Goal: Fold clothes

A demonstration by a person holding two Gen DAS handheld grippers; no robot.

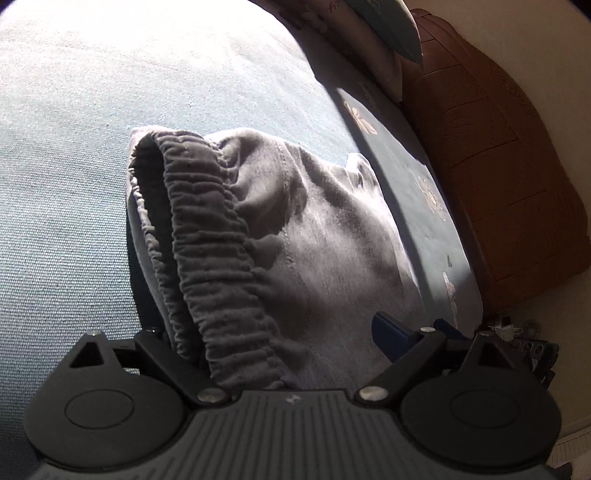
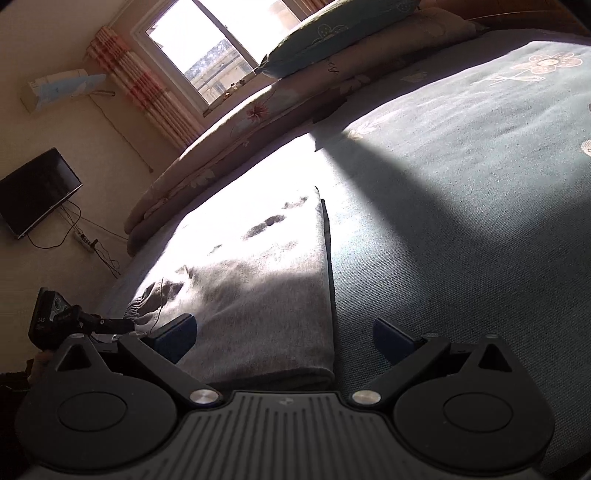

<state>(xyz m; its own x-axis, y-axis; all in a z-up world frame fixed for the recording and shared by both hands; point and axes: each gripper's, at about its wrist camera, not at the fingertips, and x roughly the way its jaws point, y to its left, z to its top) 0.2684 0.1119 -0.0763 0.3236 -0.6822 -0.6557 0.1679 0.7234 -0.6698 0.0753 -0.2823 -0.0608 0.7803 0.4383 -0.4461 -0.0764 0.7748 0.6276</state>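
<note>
Grey trousers point(image 1: 332, 236) lie on the blue-green bed sheet point(image 1: 74, 184), partly in bright sun. Their gathered elastic waistband point(image 1: 207, 236) stands up and runs back between the fingers of my left gripper point(image 1: 277, 332). Its jaws stand wide; the blue right pad point(image 1: 391, 332) shows beside the cloth, while the left finger is hidden behind the waistband. In the right wrist view the trousers point(image 2: 266, 280) lie folded lengthwise. My right gripper point(image 2: 284, 338) is open over their near end, left pad point(image 2: 177, 336) above cloth, right pad point(image 2: 395, 339) above bare sheet. My left gripper point(image 2: 110, 325) shows at the waistband point(image 2: 140, 306).
A brown wooden headboard point(image 1: 498, 166) and stacked pillows point(image 1: 369, 44) bound the bed on one side. In the right wrist view, a rolled floral quilt point(image 2: 229, 147) and a pillow point(image 2: 332, 33) lie along the far edge under a window point(image 2: 210, 48). A wall TV point(image 2: 37, 192) hangs at left.
</note>
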